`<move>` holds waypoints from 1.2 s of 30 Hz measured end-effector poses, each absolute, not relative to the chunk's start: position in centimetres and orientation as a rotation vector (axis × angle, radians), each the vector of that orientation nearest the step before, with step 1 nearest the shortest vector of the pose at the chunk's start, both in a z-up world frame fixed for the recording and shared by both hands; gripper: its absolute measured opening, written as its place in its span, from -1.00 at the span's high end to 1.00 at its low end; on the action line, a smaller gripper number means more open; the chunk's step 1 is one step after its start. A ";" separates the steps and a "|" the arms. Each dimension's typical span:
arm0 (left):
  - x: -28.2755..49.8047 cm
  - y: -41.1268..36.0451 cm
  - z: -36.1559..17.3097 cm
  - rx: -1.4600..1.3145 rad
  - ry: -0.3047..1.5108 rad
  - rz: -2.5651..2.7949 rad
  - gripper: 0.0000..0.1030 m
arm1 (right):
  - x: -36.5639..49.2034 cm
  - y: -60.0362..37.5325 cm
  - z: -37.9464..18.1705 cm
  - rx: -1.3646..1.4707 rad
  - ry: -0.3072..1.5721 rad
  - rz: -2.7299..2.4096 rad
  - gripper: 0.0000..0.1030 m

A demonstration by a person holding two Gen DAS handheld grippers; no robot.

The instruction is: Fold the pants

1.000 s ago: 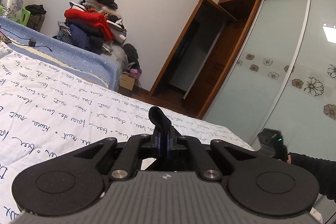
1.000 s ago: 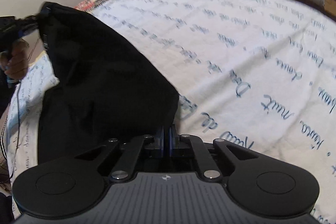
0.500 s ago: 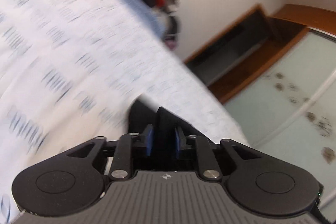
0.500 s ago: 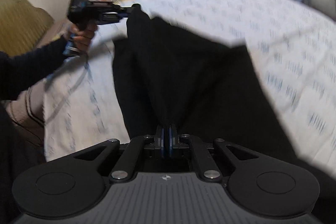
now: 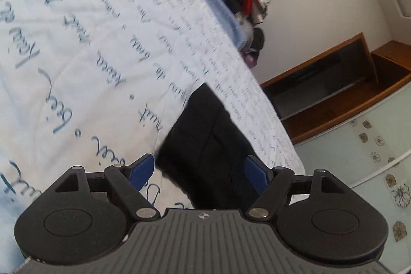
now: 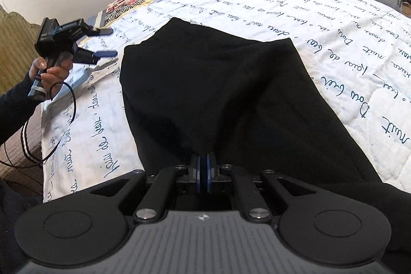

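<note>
Black pants (image 6: 221,94) lie spread on the script-printed bedspread (image 6: 295,9), near the bed's front corner, fabric rumpled with a raised ridge running toward the near edge. Right gripper (image 6: 203,175) is pinched tight on a tuck of the pants at the near end, pads nearly touching with cloth between them. Left gripper (image 6: 106,42) sits off the pants' far corner, just beside it; its jaws have just been opening and now stand wide. In the left wrist view the black cloth (image 5: 205,143) lies in the gap between the blue pads (image 5: 140,168) but neither pad presses on it, so that corner is released onto the bed. Judgement: the step in hand is laying the garment flat before the first fold. To do it well, draw the left gripper straight back so a pad does not snag and drag the freed corner. Keep the right pinch low and pull gently toward the near edge to take out the ridge, without lifting. The near part hangs close to the mattress edge; too much pull could slide the pants off. Re-grip corners, not mid-fabric, for the fold.
</note>
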State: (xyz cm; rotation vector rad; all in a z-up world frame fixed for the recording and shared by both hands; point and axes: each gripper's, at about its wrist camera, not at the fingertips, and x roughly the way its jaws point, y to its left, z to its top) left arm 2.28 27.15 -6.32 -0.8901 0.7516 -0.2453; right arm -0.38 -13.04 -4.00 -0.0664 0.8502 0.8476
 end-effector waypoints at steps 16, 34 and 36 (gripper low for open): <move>4.3 26.6 -6.9 -0.908 0.850 -0.097 0.27 | -0.9 -13.2 -3.6 -0.063 0.827 0.836 0.92; 2.8 25.2 -2.1 -0.754 0.808 -0.218 0.93 | -2.7 -15.1 -0.3 -0.050 0.744 0.811 0.92; 3.0 25.6 -4.6 -0.742 0.882 -0.152 0.90 | -3.6 -15.2 -1.8 -0.094 0.785 0.765 0.92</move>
